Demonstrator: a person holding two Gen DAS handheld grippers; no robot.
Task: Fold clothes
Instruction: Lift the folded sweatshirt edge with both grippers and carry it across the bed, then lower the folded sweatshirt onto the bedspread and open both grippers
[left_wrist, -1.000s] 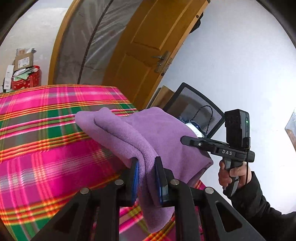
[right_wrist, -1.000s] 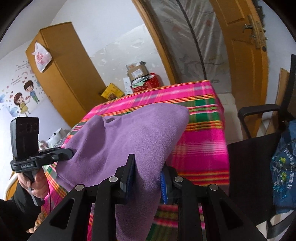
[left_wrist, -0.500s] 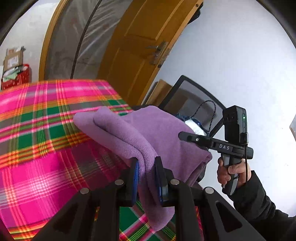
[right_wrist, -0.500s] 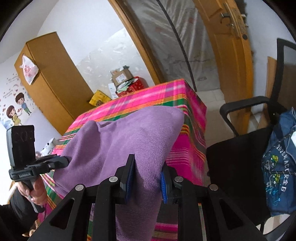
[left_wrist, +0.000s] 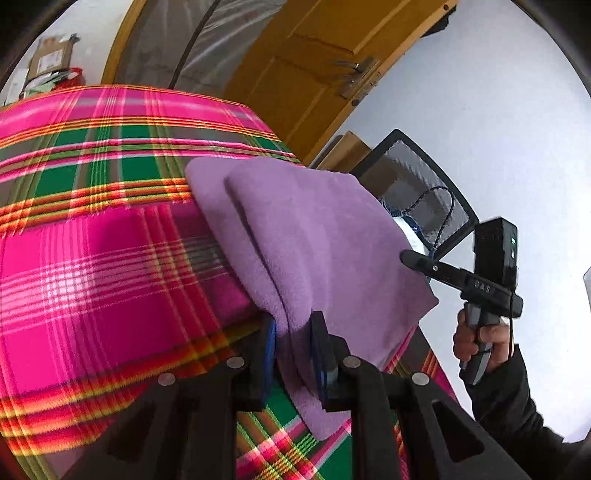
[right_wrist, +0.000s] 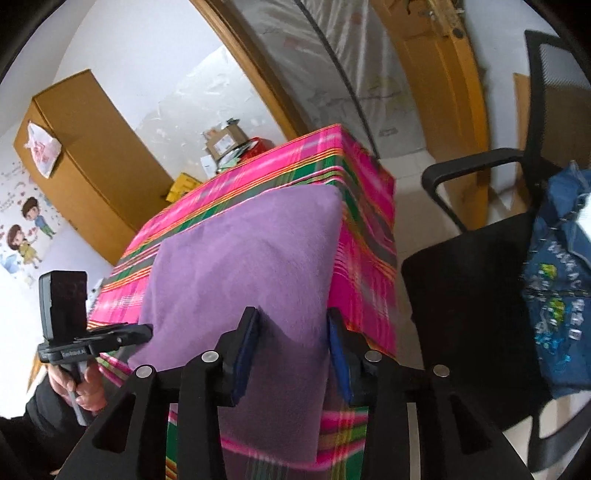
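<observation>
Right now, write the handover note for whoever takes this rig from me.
Left gripper: jaws have just been opening a little, the purple garment's doubled edge between its fingers, apparently still pinched.
Right gripper: jaws have just been opening; fingers stand apart and no longer press the cloth that lies between them.
Garment: folded over, lying on the plaid-covered table at the corner nearest the office chair, front edge hanging over the side.
Done: fold laid down.
Left: free the left corner, draw both grippers back, probably smooth or fold again.
</observation>
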